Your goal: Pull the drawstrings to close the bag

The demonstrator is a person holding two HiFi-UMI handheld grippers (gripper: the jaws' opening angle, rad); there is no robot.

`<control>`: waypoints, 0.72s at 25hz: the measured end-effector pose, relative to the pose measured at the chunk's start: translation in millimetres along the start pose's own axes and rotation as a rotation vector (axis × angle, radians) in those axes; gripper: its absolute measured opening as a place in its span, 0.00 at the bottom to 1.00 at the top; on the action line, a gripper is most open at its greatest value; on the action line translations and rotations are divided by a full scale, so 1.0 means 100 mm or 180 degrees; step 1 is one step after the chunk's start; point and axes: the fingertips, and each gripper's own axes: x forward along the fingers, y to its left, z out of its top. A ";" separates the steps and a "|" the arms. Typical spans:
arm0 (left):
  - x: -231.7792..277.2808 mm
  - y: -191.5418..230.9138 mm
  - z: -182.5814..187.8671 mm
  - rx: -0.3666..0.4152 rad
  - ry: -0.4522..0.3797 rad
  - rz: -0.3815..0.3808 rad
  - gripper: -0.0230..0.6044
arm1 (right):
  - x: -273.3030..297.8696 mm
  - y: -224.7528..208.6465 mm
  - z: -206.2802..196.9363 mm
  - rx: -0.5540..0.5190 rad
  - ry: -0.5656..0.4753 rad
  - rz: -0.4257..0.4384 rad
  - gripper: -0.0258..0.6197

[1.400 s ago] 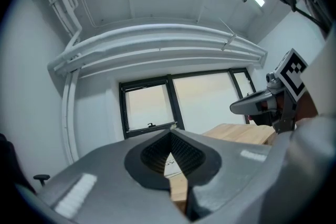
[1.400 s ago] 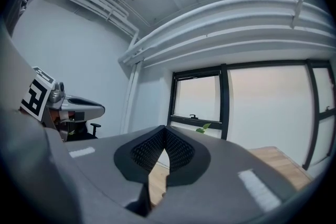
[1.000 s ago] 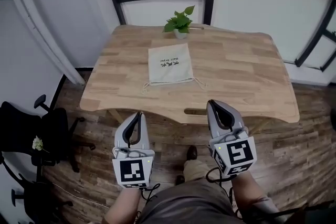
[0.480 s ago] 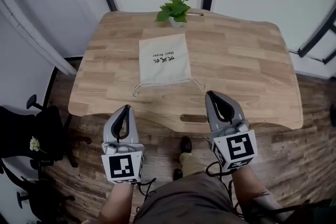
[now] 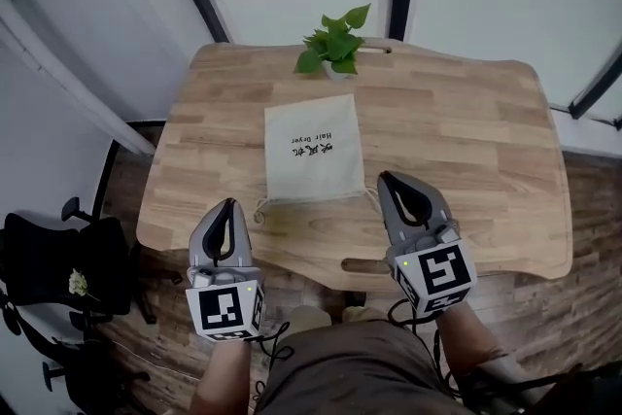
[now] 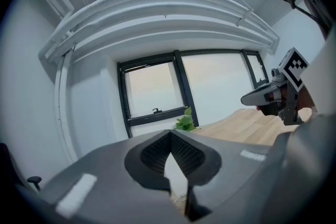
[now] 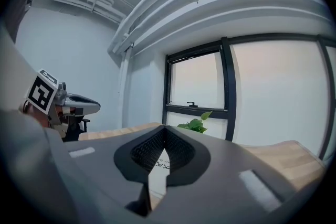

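Both my claws are pinched together with nothing in them. The left claw point(image 5: 229, 205) shows its ribbed pads meeting at the tips and the right claw point(image 5: 386, 180) does the same, so neither can take a cord as it stands. The bag point(image 5: 313, 151) lies flat near the middle of the wooden surface point(image 5: 466, 141), print side up, its gathered mouth toward me. The drawstrings trail out at its two near corners: the left cord point(image 5: 260, 206) just beyond my left claw, the right cord point(image 5: 373, 198) just beside the tip of my right one, though I cannot tell whether that tip touches it. To do this well, I judge I should spread each claw first, tip it down to the surface and close on the cord itself near its free end, not on the cloth. Then I would draw the two cords outward at an even pace, so the mouth gathers without the light bag sliding or turning. The cords are thin and lie flat on the wood, so pinching one cleanly is the risk. A potted plant point(image 5: 335, 49) stands just beyond the bag's far edge, out of the pulling path. An office chair point(image 5: 58, 253) sits on the floor to my left, well apart. Nothing lies between my claws and the cords.
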 end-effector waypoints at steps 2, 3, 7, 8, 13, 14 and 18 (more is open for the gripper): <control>0.08 0.10 0.04 -0.0003 -0.0023 0.0041 0.04 | 0.10 -0.04 0.06 -0.0015 -0.0019 -0.0005 0.09; 0.13 0.16 0.06 -0.0003 -0.0029 0.0060 0.04 | 0.15 -0.06 0.10 -0.0028 -0.0030 -0.0005 0.09; 0.29 0.32 0.13 -0.0074 -0.0054 0.0089 0.04 | 0.32 -0.14 0.15 -0.0083 -0.0007 -0.0078 0.09; 0.34 0.34 0.12 -0.0063 -0.0057 0.0059 0.04 | 0.36 -0.16 0.14 -0.0089 0.0010 -0.0112 0.09; 0.57 0.39 -0.23 -0.0033 0.0120 -0.0159 0.04 | 0.56 -0.22 -0.02 -0.0046 0.0143 -0.0222 0.09; 0.62 0.39 -0.31 -0.0055 0.0167 -0.0195 0.04 | 0.60 -0.25 -0.07 -0.0044 0.0185 -0.0244 0.10; 0.78 0.31 -0.68 -0.0091 0.0407 -0.0402 0.04 | 0.69 -0.32 -0.37 0.0048 0.0412 -0.0283 0.12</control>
